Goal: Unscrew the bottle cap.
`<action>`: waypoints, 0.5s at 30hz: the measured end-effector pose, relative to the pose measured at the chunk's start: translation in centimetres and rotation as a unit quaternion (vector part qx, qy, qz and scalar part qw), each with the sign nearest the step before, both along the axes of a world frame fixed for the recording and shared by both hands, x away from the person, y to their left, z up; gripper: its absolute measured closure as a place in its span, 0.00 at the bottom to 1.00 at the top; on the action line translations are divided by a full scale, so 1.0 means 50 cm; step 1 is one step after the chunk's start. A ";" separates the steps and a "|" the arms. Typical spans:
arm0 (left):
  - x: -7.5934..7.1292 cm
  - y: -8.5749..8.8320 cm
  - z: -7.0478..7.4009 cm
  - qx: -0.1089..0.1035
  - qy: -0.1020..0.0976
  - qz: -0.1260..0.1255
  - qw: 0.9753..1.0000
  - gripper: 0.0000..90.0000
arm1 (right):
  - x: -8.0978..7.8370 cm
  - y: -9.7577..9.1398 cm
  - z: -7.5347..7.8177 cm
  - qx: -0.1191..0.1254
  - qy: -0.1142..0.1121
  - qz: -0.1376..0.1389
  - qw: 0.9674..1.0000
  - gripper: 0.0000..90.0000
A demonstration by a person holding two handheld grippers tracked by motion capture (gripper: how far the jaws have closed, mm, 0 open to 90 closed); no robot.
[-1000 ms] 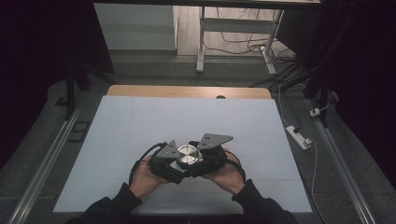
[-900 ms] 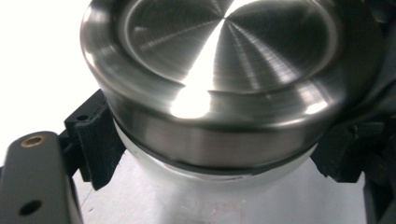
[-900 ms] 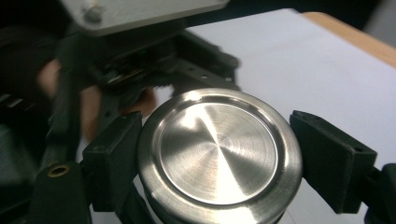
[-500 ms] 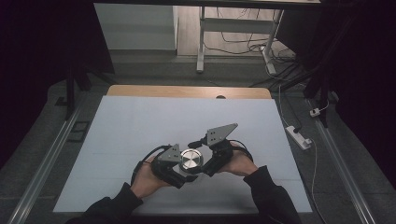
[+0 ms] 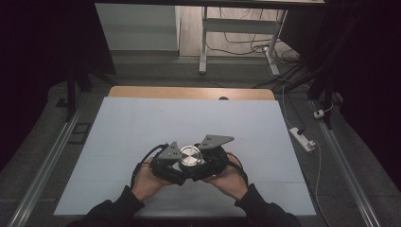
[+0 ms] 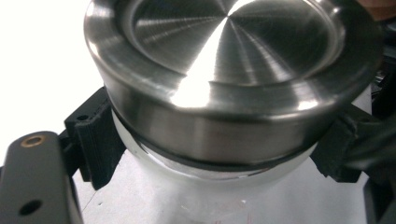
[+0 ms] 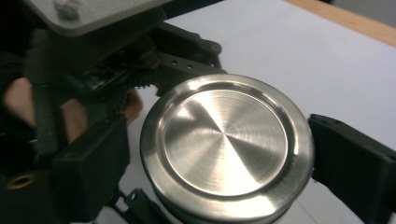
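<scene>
1. Both hands are coming in from the near table edge, sleeves dark, wrists angled inward so the two grippers are meeting at the middle.
2. The left gripper [image 5: 174, 163] is clamping its black jaws on the frosted glass body of the jar [image 5: 190, 156], just beneath the lid [image 6: 224, 56].
3. The right gripper [image 5: 208, 161] is straddling the lid's rim; its jaws have just been closing, the left one touching the rim, the other just beside it.
4. The jar is standing upright between them, its lid facing up, near the front centre of the white table [image 5: 142, 123].
5. The lid is a round, brushed steel disc with a raised rim, shining.
</scene>
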State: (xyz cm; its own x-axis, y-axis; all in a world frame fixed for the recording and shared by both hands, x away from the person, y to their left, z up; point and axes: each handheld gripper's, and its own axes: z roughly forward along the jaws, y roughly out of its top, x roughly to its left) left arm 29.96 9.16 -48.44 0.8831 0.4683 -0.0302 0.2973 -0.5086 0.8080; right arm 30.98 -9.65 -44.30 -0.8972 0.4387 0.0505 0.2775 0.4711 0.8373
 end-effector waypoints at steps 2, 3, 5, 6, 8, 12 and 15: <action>-0.001 0.000 0.001 0.000 -0.001 -0.002 1.000 0.18 | -0.006 0.004 -0.001 -0.008 -0.019 -0.008 1.000 0.18; -0.001 0.000 0.001 0.000 -0.001 -0.002 1.000 0.18 | -0.007 0.004 0.000 -0.008 -0.023 -0.009 1.000 0.19; -0.002 -0.001 0.003 -0.001 0.000 -0.006 1.000 0.18 | -0.006 0.002 -0.001 -0.005 -0.022 -0.006 1.000 0.20; -0.003 -0.001 0.003 -0.002 -0.002 -0.013 1.000 0.18 | -0.001 -0.003 0.001 -0.003 -0.017 0.011 1.000 0.20; -0.003 0.000 0.004 -0.007 0.000 -0.025 1.000 0.18 | 0.004 -0.008 0.004 -0.006 -0.016 0.035 0.999 0.20; -0.005 -0.002 0.004 -0.014 0.005 -0.053 0.999 0.18 | 0.030 -0.025 0.009 0.003 0.007 0.117 0.993 0.20; -0.007 -0.005 0.005 -0.015 0.005 -0.065 0.998 0.18 | 0.044 -0.034 0.008 0.013 0.020 0.161 0.987 0.20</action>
